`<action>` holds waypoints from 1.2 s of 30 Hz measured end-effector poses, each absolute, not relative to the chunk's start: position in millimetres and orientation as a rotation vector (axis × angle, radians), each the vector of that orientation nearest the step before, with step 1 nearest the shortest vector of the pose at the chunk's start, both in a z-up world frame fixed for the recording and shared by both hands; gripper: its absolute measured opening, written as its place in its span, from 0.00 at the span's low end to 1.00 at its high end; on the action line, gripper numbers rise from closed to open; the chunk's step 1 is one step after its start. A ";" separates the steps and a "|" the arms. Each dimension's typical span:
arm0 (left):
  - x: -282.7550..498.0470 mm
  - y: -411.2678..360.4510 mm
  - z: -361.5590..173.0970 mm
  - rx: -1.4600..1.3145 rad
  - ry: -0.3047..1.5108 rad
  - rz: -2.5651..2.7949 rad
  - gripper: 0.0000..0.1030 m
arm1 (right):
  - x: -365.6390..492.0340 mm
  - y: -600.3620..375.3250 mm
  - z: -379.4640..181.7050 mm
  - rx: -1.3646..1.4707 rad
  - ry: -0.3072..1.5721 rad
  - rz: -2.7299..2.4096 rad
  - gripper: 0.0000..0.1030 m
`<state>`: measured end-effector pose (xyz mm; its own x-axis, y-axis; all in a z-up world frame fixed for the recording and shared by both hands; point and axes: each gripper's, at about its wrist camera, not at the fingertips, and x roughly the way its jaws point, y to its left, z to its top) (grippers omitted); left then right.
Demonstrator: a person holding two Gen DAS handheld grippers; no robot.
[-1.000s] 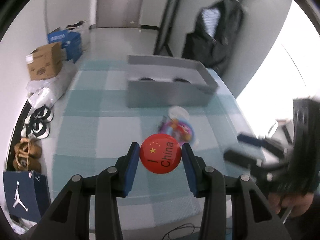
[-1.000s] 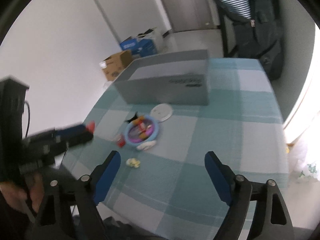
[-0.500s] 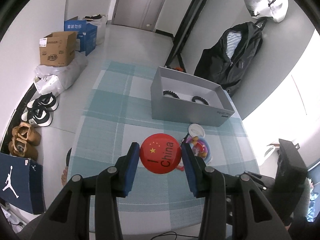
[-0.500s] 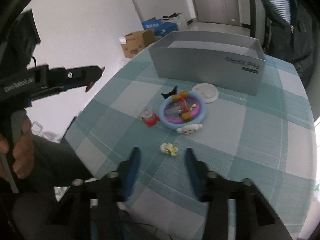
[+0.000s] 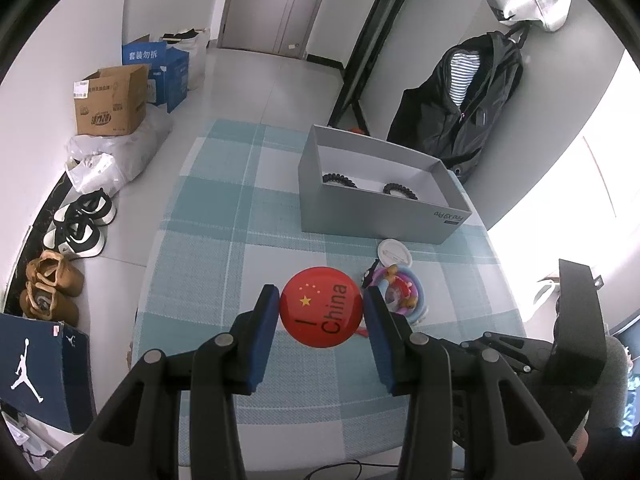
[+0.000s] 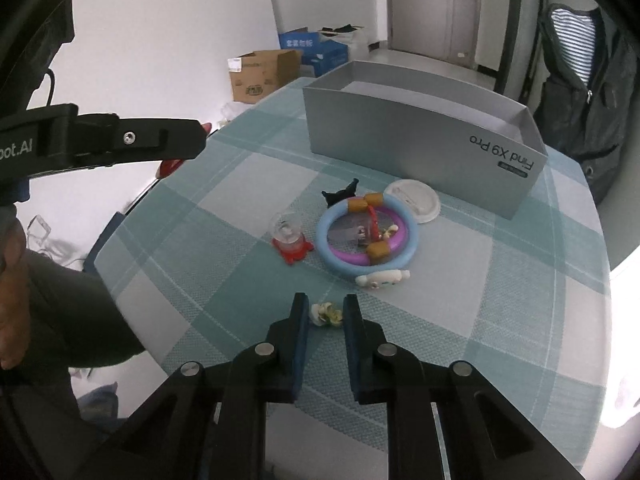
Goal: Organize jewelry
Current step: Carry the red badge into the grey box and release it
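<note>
Red badge (image 5: 321, 307), round and printed with yellow stars and the words "I China", was held clamped between the blue pads of the left hand-held gripper (image 5: 321, 308), raised above the checked teal-and-white tabletop (image 5: 208, 264). The right hand-held gripper (image 6: 326, 314) was lowered to the tabletop near its front edge, its fingers narrowed around a small white-and-yellow flower ornament (image 6: 326, 314); whether the pads were actually touching it could not be told. Further along the tabletop a blue ring (image 6: 368, 236) was seen lying flat, with a purple ring and brown-banded pieces within it. Just beside it on the left a small clear dome on a red base (image 6: 290, 236) was standing upright, a black bow-shaped piece (image 6: 340, 196) was lying at the ring's far edge, and a white figure charm (image 6: 382, 279) was lying at its near edge. A white round lid (image 6: 414, 200) was resting between the ring and a grey open box (image 5: 380, 196), marked "Find X9 Pro". Inside the box two black coiled hair ties (image 5: 340, 179) were lying apart on the white bottom. Shoes (image 5: 80, 224) and a cardboard carton (image 5: 110, 100) were seen on the floor beside the table.
</note>
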<state>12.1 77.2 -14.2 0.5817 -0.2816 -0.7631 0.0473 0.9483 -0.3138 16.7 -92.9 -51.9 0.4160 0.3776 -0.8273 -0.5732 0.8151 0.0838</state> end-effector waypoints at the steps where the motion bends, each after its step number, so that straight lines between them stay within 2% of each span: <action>1: 12.1 76.6 -14.1 -0.269 0.932 -0.194 0.37 | 17.0 -93.3 -52.0 -0.221 0.973 0.609 0.15; 20: 14.8 67.2 -10.6 -0.242 0.929 -0.205 0.37 | 32.6 -123.3 -18.2 0.011 0.940 0.624 0.15; 36: 55.2 27.1 28.7 -0.210 0.893 -0.295 0.37 | 88.3 -145.9 41.0 0.135 0.878 0.624 0.15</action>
